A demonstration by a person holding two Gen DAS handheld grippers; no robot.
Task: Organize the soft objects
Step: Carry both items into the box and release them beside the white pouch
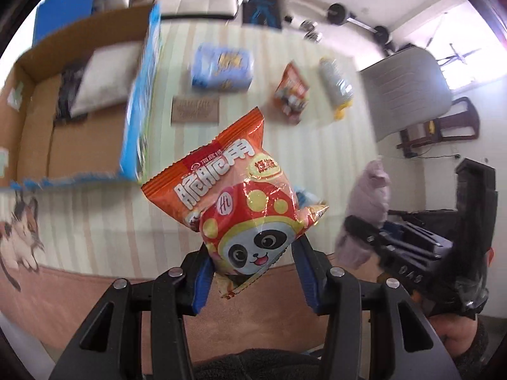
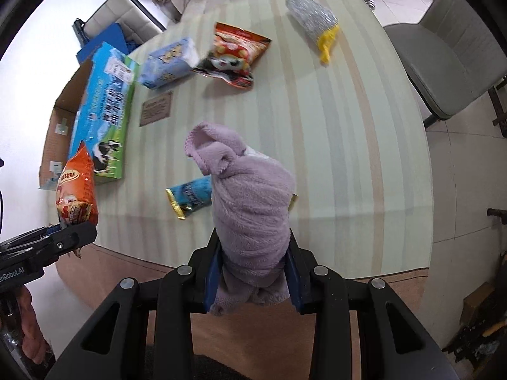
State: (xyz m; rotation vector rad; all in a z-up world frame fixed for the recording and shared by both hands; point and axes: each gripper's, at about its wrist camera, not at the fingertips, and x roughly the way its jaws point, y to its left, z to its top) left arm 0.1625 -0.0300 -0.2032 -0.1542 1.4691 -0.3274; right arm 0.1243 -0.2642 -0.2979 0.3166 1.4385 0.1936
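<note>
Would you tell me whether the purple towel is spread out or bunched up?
Bunched up: the purple towel stands as a crumpled roll clamped between the right gripper fingers, lifted above the table.

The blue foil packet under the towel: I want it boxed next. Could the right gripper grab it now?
Probably not yet: the right gripper is shut on the purple towel, which hangs over part of the blue foil packet. It must release the towel first.

Grey chair (image 2: 443, 53) rt of table, barbell weights (image 1: 337, 12) on floor, brown card (image 2: 157, 108) on tablecloth (image 2: 332, 133)
</note>
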